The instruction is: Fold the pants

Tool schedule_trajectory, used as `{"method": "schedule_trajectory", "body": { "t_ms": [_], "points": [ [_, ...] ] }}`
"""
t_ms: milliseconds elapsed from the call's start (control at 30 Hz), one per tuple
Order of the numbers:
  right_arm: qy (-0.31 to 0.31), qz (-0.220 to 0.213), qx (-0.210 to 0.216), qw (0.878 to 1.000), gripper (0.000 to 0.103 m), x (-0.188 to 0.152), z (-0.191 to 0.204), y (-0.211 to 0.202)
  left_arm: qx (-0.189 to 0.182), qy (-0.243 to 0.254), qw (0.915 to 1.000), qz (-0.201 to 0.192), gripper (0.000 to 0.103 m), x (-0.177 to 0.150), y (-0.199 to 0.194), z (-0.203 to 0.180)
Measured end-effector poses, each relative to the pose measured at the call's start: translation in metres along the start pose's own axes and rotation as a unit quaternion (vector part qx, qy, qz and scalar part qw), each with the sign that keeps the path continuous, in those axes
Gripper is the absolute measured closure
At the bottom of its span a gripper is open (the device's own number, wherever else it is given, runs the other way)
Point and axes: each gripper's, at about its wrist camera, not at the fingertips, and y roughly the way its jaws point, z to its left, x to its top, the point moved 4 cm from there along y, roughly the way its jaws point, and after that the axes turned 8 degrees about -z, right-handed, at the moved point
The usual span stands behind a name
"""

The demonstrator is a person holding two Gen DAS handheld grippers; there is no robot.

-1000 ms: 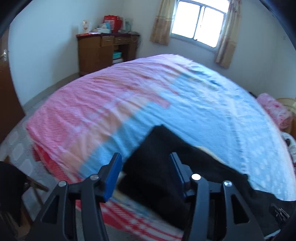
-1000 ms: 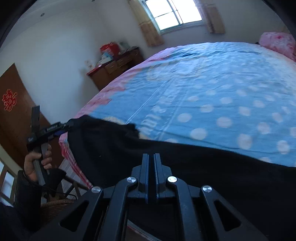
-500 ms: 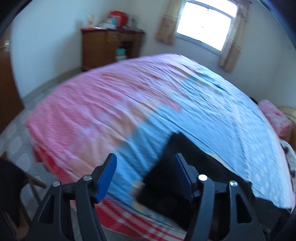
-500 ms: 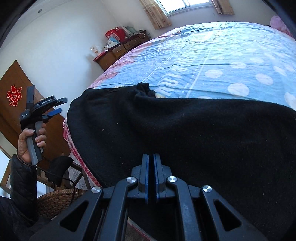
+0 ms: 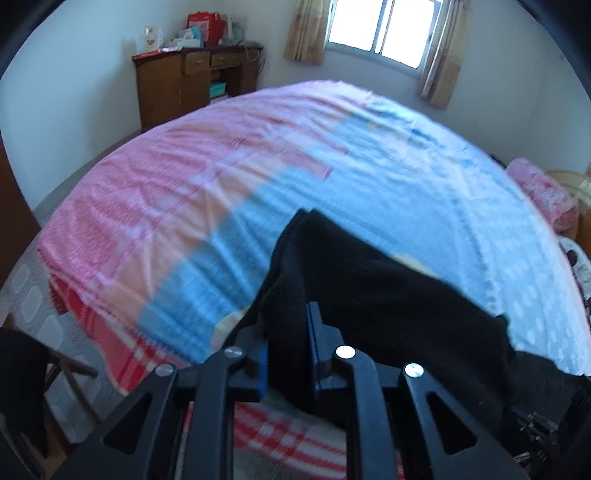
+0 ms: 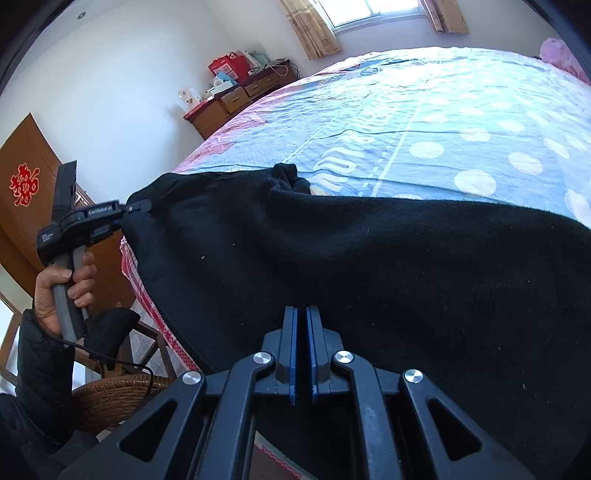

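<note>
Black pants (image 6: pixel 369 266) lie spread along the near edge of the bed, partly over its side. In the left wrist view my left gripper (image 5: pixel 286 347) is shut on a bunched black corner of the pants (image 5: pixel 369 288). The right wrist view shows that left gripper (image 6: pixel 138 206) pinching the pants' left corner, held by a hand. My right gripper (image 6: pixel 302 332) is shut on the near edge of the pants, its blue pads almost together.
The bed (image 5: pixel 258 166) has a pink and blue cover with white dots. A brown cabinet (image 5: pixel 184 85) stands by the far wall under a window (image 5: pixel 384 29). A pink pillow (image 5: pixel 543 195) lies at right. A wicker basket (image 6: pixel 110 398) and chair stand beside the bed.
My left gripper was open beside the pants and has closed on their corner. The right gripper stays shut on the near edge.
</note>
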Motion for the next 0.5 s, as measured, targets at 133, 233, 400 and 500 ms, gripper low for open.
{"method": "schedule_trajectory", "body": {
  "t_ms": [133,233,400,500],
  "points": [
    [0.01,0.002,0.008,1.0,0.097,0.001,-0.003,0.001,0.023,0.0,0.9997,0.007,0.058,-0.001,-0.006,0.007],
    [0.012,0.003,0.01,1.0,0.097,0.001,-0.004,0.001,0.109,0.03,0.9926,-0.045,0.023,0.012,-0.025,0.013],
    [-0.004,-0.001,0.009,1.0,0.097,0.005,0.001,-0.003,0.127,-0.021,0.9822,-0.136,0.023,0.037,-0.067,0.016],
    [0.002,-0.04,0.048,0.998,0.097,0.031,0.009,-0.019,0.092,0.055,0.9816,-0.158,0.023,0.041,-0.066,-0.028]
  ]
}}
